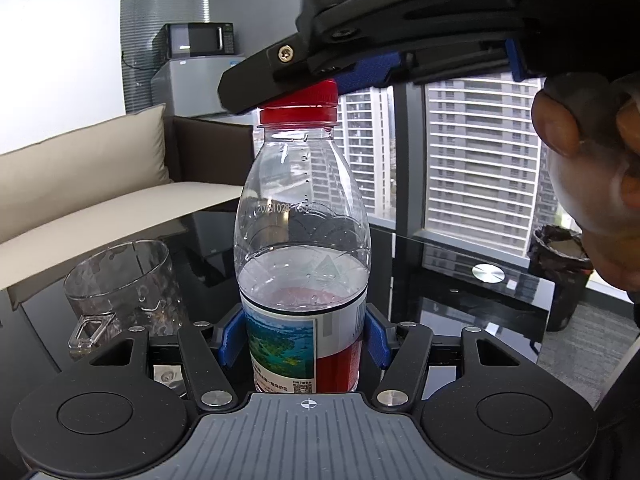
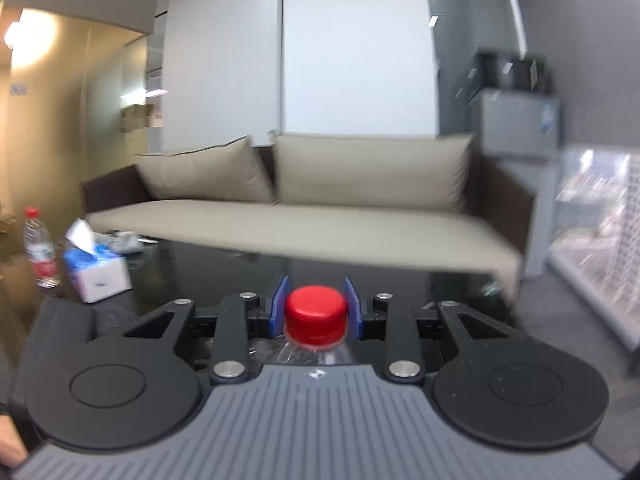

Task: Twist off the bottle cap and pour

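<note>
Behind the black glass table (image 1: 460, 280) a beige sofa (image 2: 360, 200) stands against a white wall, and tall buildings show through the window on one side.

On this table the bottle (image 1: 302, 240) stands upright, close to the near edge in the left wrist view. It is clear plastic with a printed label on its lower part, and the water inside reaches up to about the top of the label. The left gripper (image 1: 304, 340) has its two blue pads pressed against the label from both sides, so it is closed around the bottle body. The red cap (image 1: 316, 94) sits on the neck, above the red ring, and looks a little tilted. The right gripper (image 2: 315, 310) comes over the top of the bottle; its blue pads (image 2: 280, 304) stand on each side of the cap, very near to it, but in the blurred right wrist view I cannot tell if they really press on it.

Just beside the bottle, toward the sofa edge of the table, an empty glass cup (image 1: 120, 280) stands upright. Farther along the table, near a far corner, there are a tissue box (image 2: 98, 272) and a second bottle (image 2: 38, 248) with a red cap. A microwave (image 1: 198, 40) sits on a small fridge (image 1: 200, 84) by the wall, and a black bin (image 1: 560, 268) stands on the floor near the window.
</note>
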Demonstrator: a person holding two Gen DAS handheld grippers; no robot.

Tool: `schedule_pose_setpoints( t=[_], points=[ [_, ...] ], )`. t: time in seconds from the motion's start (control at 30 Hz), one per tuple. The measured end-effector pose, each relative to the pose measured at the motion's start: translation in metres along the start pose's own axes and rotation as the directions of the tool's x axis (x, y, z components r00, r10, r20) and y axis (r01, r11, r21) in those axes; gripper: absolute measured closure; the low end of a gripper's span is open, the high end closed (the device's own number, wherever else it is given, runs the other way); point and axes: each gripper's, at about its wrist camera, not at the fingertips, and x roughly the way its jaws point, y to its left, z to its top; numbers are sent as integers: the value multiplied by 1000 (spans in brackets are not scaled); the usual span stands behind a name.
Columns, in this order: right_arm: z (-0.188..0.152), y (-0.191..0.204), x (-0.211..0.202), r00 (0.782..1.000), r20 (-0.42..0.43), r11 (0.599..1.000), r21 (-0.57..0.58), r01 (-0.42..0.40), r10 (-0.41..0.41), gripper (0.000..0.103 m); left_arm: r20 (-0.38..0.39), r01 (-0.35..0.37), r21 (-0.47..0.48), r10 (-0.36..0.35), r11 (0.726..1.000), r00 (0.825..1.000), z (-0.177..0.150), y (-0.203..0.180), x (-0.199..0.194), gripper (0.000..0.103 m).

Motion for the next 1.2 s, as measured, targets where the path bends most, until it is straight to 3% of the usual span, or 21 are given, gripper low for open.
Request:
schedule_pose_setpoints(
  t=[0.2, 0.5, 0.97, 1.2],
  points=[
    [-7, 18, -8, 993, 43, 994, 14, 112, -113, 65, -1, -2, -1, 2, 1000, 1000, 0, 0, 0, 47],
    [-11, 28, -8, 989, 52, 990, -20, 140, -139, 70, -1, 2, -1, -2, 1000, 1000, 0, 0, 0, 47],
    [-9, 12, -8, 999, 30, 998, -59, 37, -35, 72, 4, -3, 5, 3, 1000, 1000, 0, -3, -1, 47],
    [-7, -3, -9, 997, 23, 994, -82, -77, 79, 72, 3, 10, 0, -10, 1000, 1000, -1, 0, -1, 47]
  ],
)
